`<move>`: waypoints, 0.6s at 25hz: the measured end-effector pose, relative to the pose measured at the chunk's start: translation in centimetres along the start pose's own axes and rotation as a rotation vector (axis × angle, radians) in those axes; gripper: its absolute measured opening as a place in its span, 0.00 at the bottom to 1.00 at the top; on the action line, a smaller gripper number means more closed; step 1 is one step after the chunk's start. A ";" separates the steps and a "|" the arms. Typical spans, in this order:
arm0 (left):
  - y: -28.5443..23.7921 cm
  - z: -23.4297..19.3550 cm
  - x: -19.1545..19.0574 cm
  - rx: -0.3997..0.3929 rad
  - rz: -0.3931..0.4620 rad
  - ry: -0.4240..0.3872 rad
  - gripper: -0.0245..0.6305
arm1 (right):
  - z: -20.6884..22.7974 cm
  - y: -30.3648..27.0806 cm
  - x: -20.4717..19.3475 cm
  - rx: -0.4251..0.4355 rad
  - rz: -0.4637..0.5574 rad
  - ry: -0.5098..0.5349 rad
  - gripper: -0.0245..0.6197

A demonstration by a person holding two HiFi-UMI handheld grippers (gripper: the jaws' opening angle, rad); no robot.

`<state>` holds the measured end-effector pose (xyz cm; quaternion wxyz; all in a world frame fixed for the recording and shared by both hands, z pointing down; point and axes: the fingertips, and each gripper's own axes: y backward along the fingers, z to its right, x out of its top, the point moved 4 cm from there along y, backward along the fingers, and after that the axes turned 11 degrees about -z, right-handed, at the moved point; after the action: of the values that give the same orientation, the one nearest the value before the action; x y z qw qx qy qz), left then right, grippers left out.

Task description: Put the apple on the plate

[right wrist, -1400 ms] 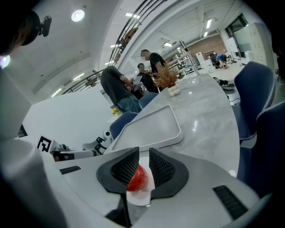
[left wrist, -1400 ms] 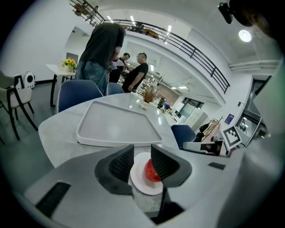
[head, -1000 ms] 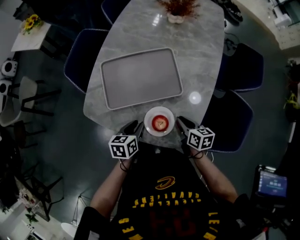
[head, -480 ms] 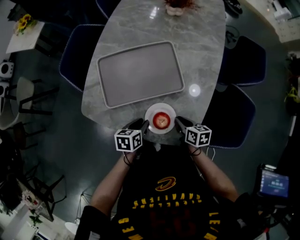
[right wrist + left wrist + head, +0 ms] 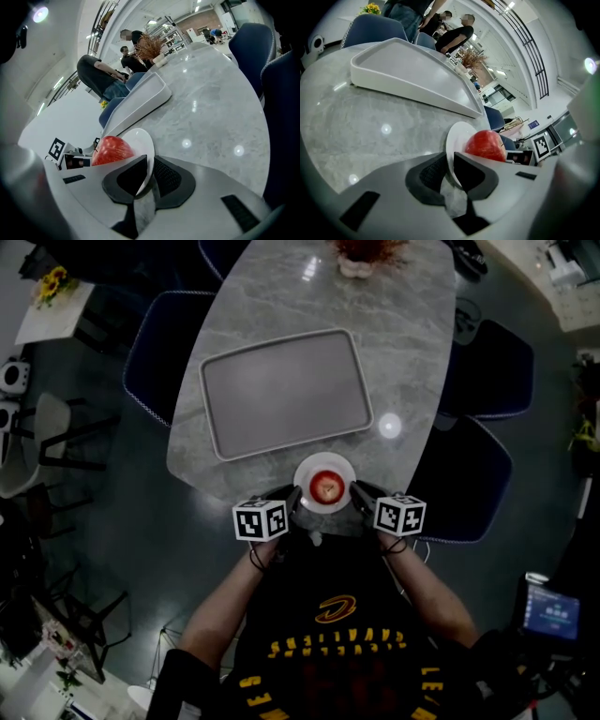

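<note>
A red apple [image 5: 325, 487] lies on a small white plate [image 5: 324, 457] near the front edge of the marble table [image 5: 394, 324]. My left gripper [image 5: 292, 498] is at the plate's left side and my right gripper [image 5: 356, 493] at its right side. In the left gripper view the plate's rim [image 5: 457, 138] runs between the pads of the left gripper [image 5: 451, 161], whose jaws have just been closing on it; the apple [image 5: 485, 145] shows behind. In the right gripper view the right gripper [image 5: 150, 164] is shut on the rim [image 5: 140, 140], beside the apple [image 5: 112, 149].
A large grey tray [image 5: 284, 392] lies empty beyond the plate. A vase of dried flowers [image 5: 361, 259] stands at the far end. Blue chairs [image 5: 155, 343] [image 5: 492, 371] flank the table. People stand in the background of both gripper views.
Both grippers have come down and inward to the plate's sides. The left jaws have narrowed onto the rim. Plate and apple stay put.
</note>
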<state>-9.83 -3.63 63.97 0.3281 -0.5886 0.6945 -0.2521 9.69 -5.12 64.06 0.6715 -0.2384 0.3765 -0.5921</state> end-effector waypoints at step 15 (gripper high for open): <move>1.2 -0.7 1.4 -0.109 0.010 0.187 0.10 | -0.9 0.4 0.9 0.108 0.000 -0.158 0.10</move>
<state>-11.24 -4.79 63.35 0.2305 -0.5759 0.7378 -0.2662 9.25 -5.78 63.01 0.7110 -0.2477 0.2901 -0.5908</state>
